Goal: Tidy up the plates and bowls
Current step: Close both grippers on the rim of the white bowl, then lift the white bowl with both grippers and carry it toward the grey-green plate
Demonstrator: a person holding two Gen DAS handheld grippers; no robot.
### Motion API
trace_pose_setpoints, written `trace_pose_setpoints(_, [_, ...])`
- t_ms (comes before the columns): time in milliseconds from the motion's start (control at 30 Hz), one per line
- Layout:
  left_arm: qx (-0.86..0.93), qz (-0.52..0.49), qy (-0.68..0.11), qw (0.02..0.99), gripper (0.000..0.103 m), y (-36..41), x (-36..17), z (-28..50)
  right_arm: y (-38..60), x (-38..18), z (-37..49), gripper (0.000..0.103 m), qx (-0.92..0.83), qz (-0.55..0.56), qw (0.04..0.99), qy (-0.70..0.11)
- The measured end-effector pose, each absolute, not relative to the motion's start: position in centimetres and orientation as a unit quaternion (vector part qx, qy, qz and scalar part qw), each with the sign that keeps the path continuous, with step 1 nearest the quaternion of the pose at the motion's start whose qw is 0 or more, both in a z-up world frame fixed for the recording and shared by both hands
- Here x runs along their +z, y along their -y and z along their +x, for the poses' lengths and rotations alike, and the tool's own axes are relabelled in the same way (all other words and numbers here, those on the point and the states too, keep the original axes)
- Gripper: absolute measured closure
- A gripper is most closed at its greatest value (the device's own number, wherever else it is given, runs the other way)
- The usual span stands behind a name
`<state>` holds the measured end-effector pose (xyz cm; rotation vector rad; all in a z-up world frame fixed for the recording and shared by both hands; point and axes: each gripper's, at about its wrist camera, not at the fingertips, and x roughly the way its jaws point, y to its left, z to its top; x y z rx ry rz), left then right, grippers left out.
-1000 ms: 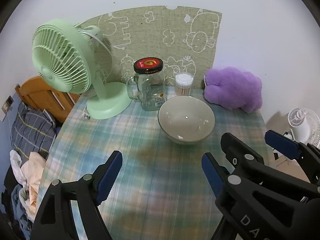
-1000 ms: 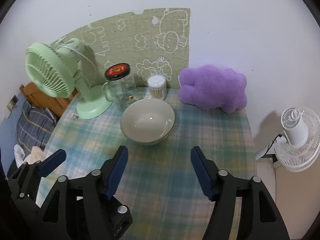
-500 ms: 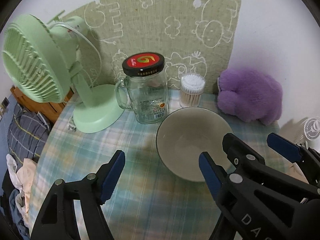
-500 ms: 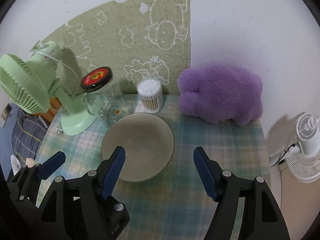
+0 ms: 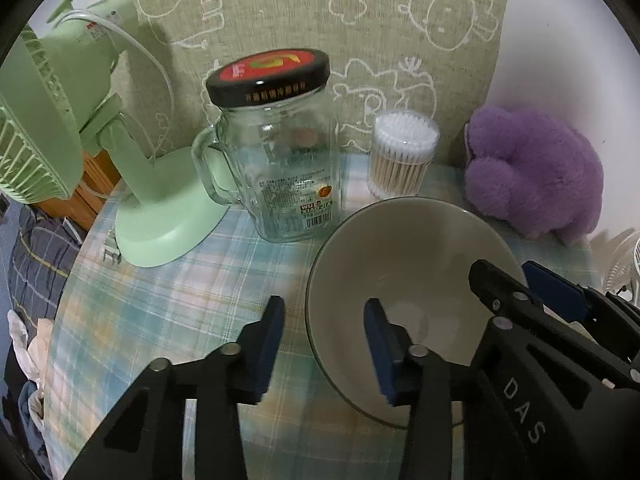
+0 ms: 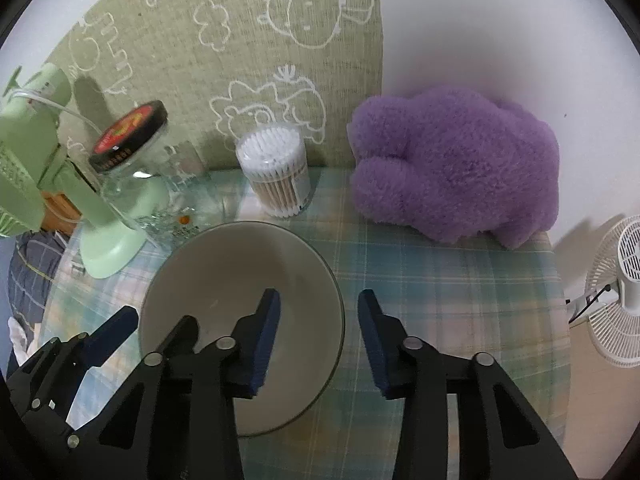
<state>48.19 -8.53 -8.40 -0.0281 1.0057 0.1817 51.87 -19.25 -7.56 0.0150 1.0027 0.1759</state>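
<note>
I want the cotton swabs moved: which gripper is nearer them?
Right. The right gripper straddles the bowl's rim nearer the cotton swabs; the left gripper straddles the opposite rim.

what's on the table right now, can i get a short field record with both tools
surface: table with plaid cloth
bowl: empty, upright, near middle
left tool: closing, astride bowl's left rim, pads not yet pressing
right tool: closing, astride bowl's right rim, pads not yet pressing
behind bowl: jar with lid, swabs
left: green fan
right: purple plush
</note>
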Motion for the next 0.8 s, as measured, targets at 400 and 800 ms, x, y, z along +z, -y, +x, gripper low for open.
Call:
trace_pose_setpoints(400, [0.093,-0.004,-0.493,0.865,0.086,9.3,-9.7,48.8,18.8,-9.1,53.0,0.085,0.078,-0.007,0.870,-0.486])
trace_pose_setpoints(800, [0.081,0.024,-0.493,0.866,0.086,10.4,-8.4,47.1,20.0,-8.4,51.0,0.086,0.074,0.004,0.865,-0.497])
